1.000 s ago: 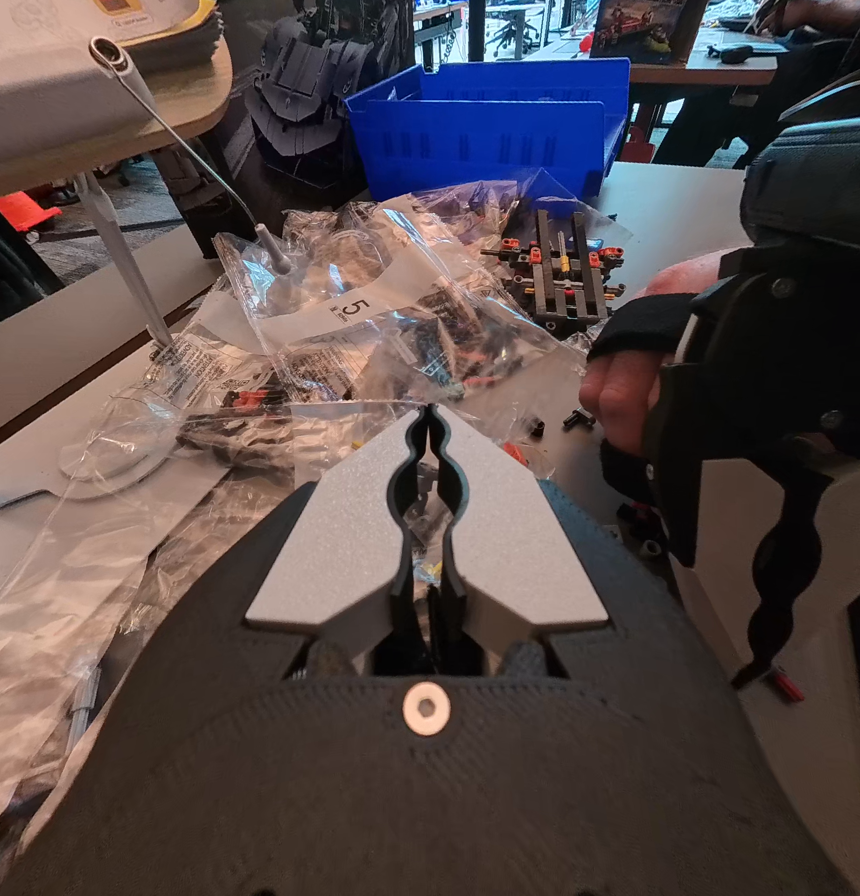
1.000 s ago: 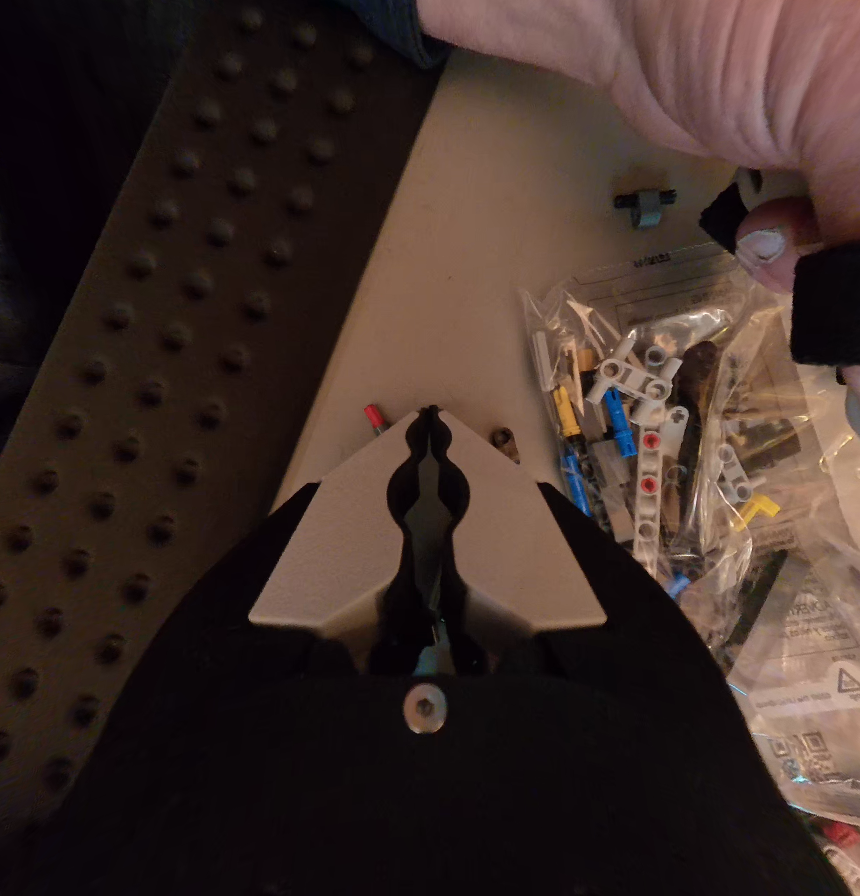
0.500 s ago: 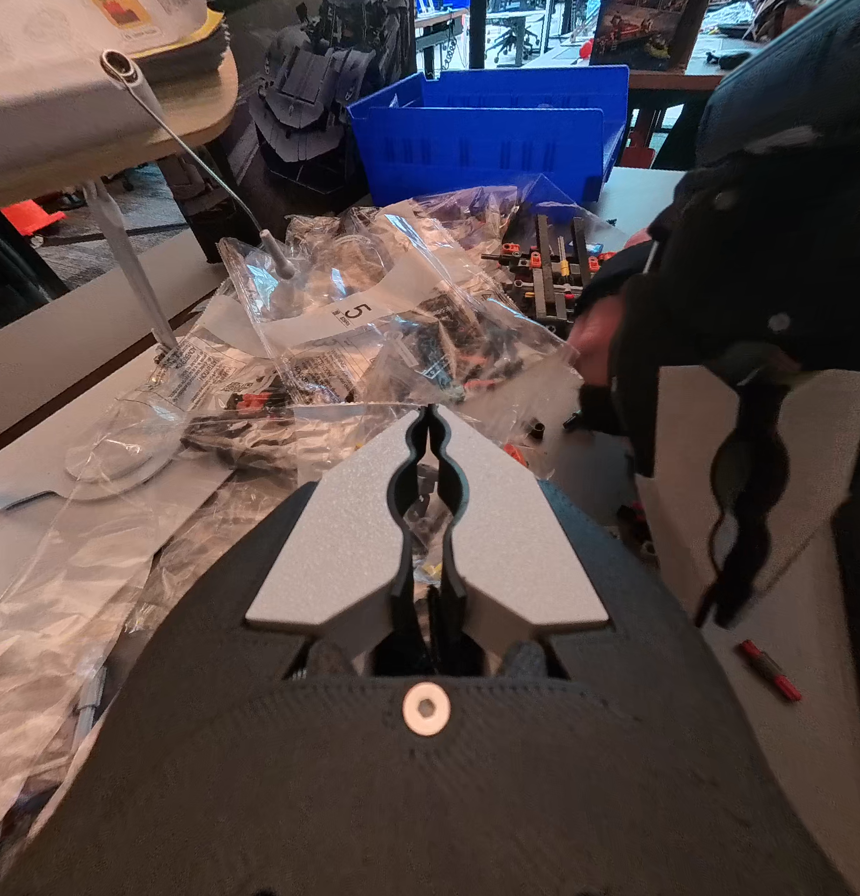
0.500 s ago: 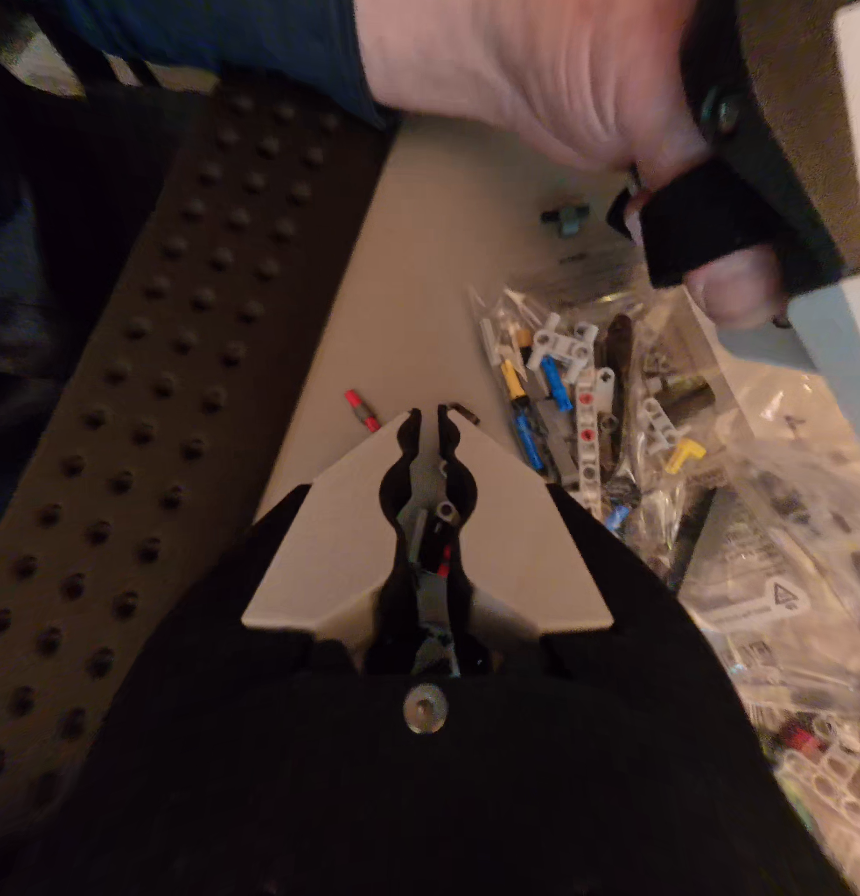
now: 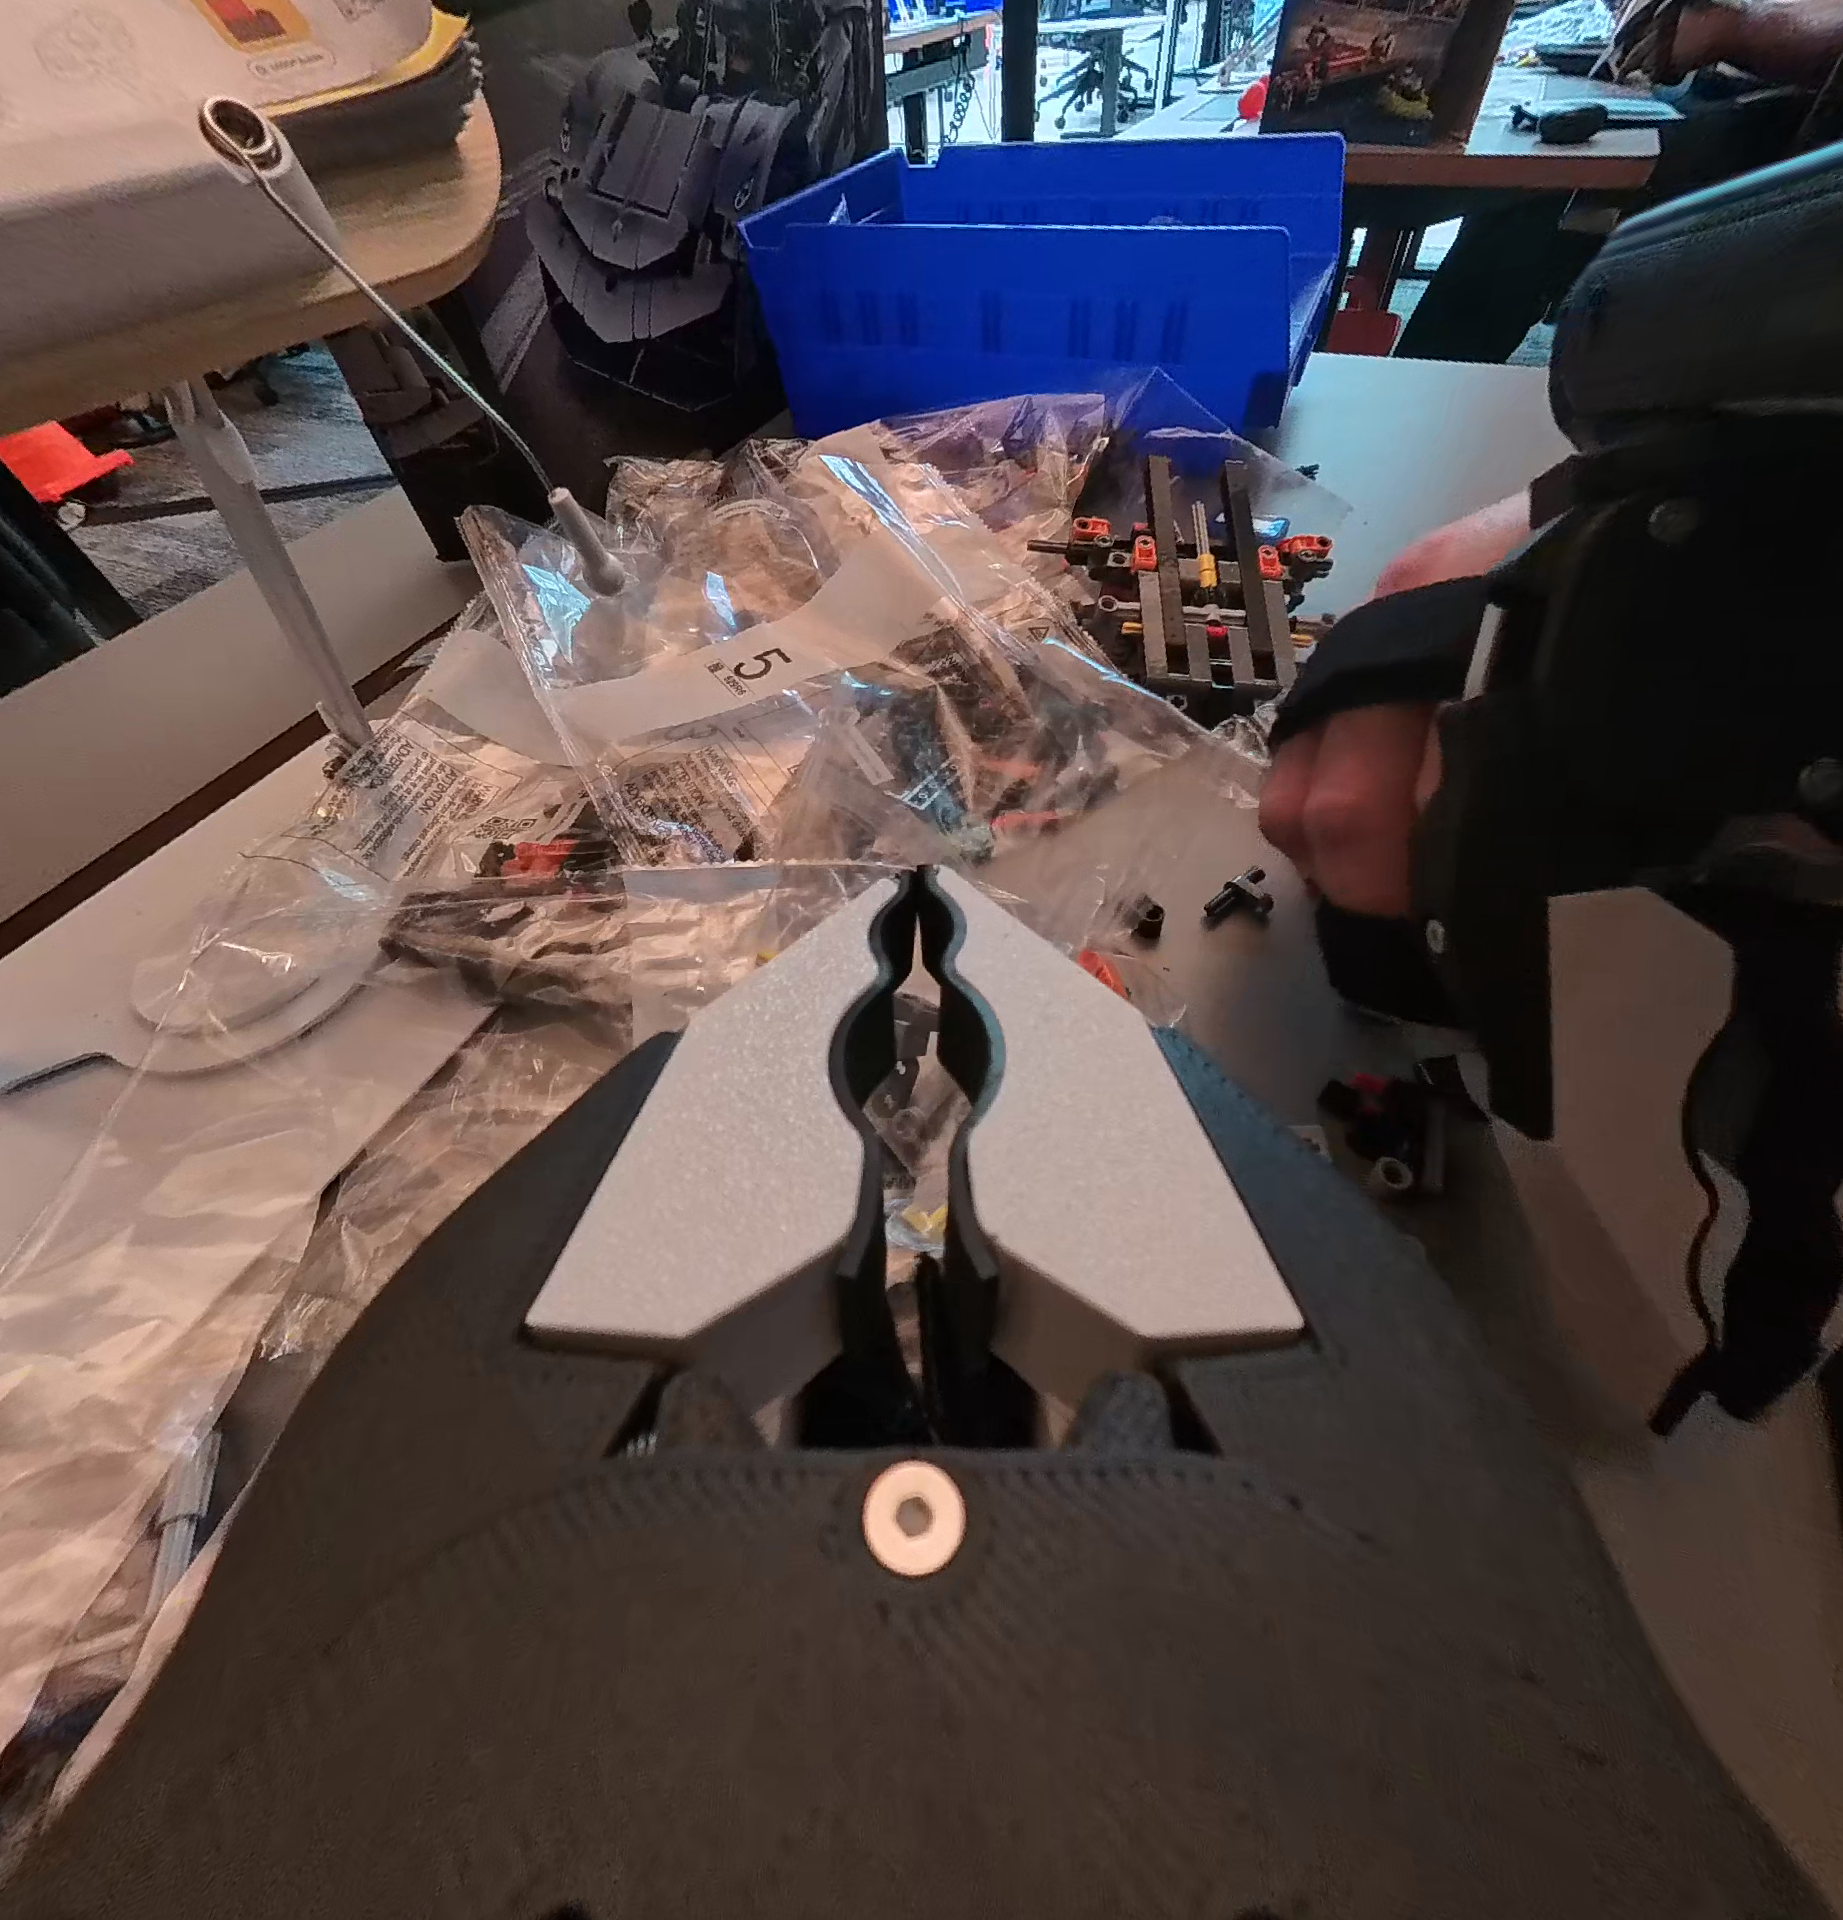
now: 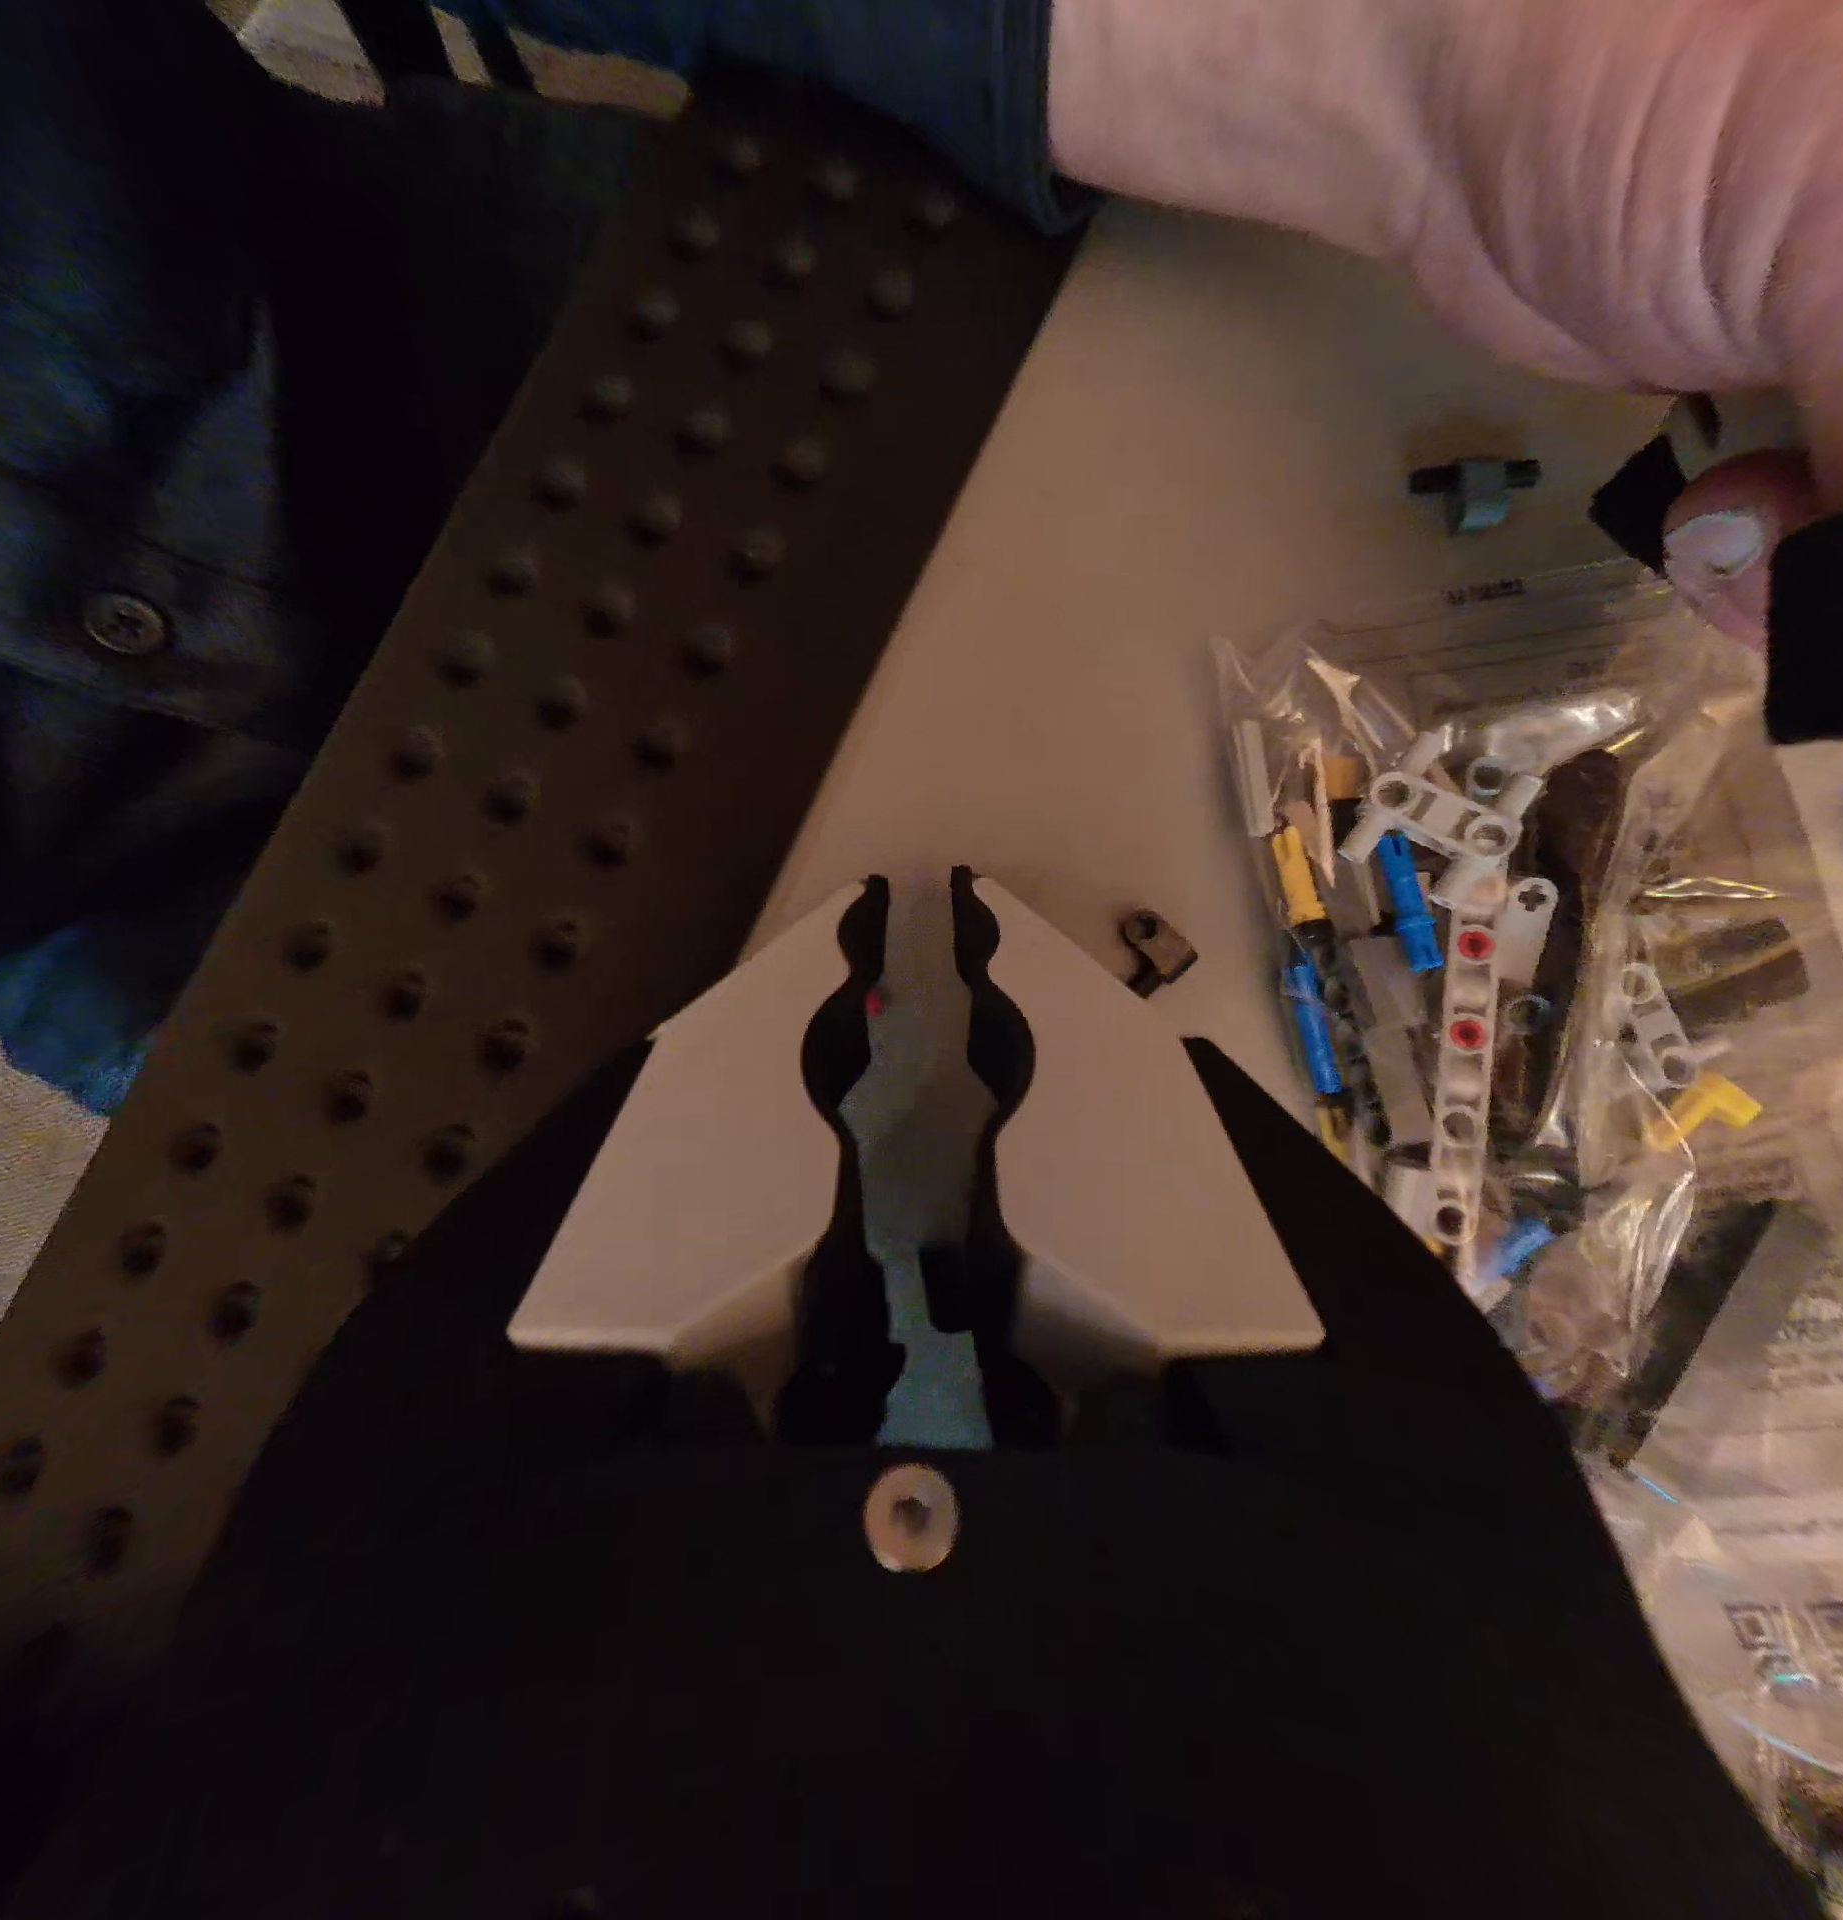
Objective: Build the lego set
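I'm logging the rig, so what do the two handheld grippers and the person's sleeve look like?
Both grippers, left and right, have black textured bodies, pale grey wedge fingers with wavy black inner pads, and a silver bolt. A black strap crosses the hand; the sleeve is dark blue.

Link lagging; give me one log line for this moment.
left gripper: shut, over parts bags | right gripper: open, over red-tipped pin on table

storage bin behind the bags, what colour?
Blue; the storage bin shows best in the left wrist view.

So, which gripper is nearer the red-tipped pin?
Right. The right gripper hangs directly over the red-tipped pin; the left gripper sits apart, over the plastic bags.
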Tool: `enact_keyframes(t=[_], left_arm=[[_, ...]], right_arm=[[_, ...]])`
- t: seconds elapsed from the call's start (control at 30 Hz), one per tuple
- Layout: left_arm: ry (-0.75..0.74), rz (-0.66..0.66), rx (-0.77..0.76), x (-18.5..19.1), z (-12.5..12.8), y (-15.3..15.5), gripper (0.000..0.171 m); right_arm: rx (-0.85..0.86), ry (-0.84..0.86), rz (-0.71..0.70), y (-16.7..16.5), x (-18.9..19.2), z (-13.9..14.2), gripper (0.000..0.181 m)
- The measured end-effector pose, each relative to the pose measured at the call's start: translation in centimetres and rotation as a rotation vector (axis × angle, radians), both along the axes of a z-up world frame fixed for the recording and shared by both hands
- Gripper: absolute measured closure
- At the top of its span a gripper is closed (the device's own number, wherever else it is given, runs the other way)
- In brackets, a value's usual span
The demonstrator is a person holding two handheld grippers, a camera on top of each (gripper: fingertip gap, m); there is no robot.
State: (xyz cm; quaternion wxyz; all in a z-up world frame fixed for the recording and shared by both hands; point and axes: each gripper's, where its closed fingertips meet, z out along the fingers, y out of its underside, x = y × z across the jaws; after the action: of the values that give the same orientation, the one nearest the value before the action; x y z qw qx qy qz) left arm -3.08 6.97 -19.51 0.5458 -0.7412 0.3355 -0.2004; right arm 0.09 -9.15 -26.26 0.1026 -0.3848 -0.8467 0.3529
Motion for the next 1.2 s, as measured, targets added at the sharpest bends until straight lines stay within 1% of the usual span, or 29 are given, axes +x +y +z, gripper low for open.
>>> enact_keyframes(t=[0.07,0.13,0.23,0.3,0.4,0.47,0.53,0.57,0.73,0.83,0.93,1.03,1.1,1.2], left_arm=[[0.001,-0.001,0.000,0.0,0.0,0.0,0.171],[-0.002,0.000,0.001,0.0,0.1,0.0,0.171],[-0.002,0.000,0.003,0.0,0.1,0.0,0.171],[-0.003,0.001,0.004,0.0,0.1,0.0,0.171],[-0.004,0.000,0.003,0.0,0.1,0.0,0.171],[-0.002,-0.001,0.002,0.1,0.0,0.0,0.171],[-0.002,-0.002,0.003,0.1,0.1,0.0,0.171],[-0.003,-0.001,0.003,0.1,0.1,0.0,0.171],[-0.004,-0.001,0.001,0.0,0.1,0.0,0.171],[-0.002,-0.004,-0.001,0.1,0.0,-0.1,0.171],[-0.002,-0.007,0.000,0.1,0.0,-0.1,0.171],[-0.002,-0.013,-0.003,0.2,0.0,-0.2,0.171],[0.003,-0.017,-0.005,0.3,-0.1,-0.2,0.171],[0.005,-0.025,-0.008,0.6,-0.2,-0.3,0.171]], right_arm=[[0.031,-0.027,0.016,0.1,0.6,-0.6,0.168],[0.032,-0.027,0.004,0.3,0.5,-0.7,0.168],[0.042,0.003,-0.054,1.3,-0.4,-0.4,0.171],[0.078,0.029,-0.124,2.8,-1.1,-0.3,0.170],[0.119,0.013,-0.186,4.3,-1.3,-0.8,0.169],[0.118,-0.011,-0.190,4.3,-1.2,-1.3,0.169],[0.113,-0.009,-0.185,4.0,-1.4,-1.4,0.172],[0.122,-0.003,-0.189,4.1,-1.5,-1.4,0.178],[0.135,-0.001,-0.221,5.1,-1.4,-1.3,0.181],[0.086,0.041,-0.231,5.4,-1.3,0.0,0.181],[0.051,0.139,-0.279,6.6,-1.4,2.4,0.180],[0.026,0.275,-0.382,9.1,-1.3,5.6,0.180],[0.016,0.352,-0.478,11.3,-1.1,7.3,0.180],[0.068,0.376,-0.622,14.4,-0.8,7.7,0.181]])
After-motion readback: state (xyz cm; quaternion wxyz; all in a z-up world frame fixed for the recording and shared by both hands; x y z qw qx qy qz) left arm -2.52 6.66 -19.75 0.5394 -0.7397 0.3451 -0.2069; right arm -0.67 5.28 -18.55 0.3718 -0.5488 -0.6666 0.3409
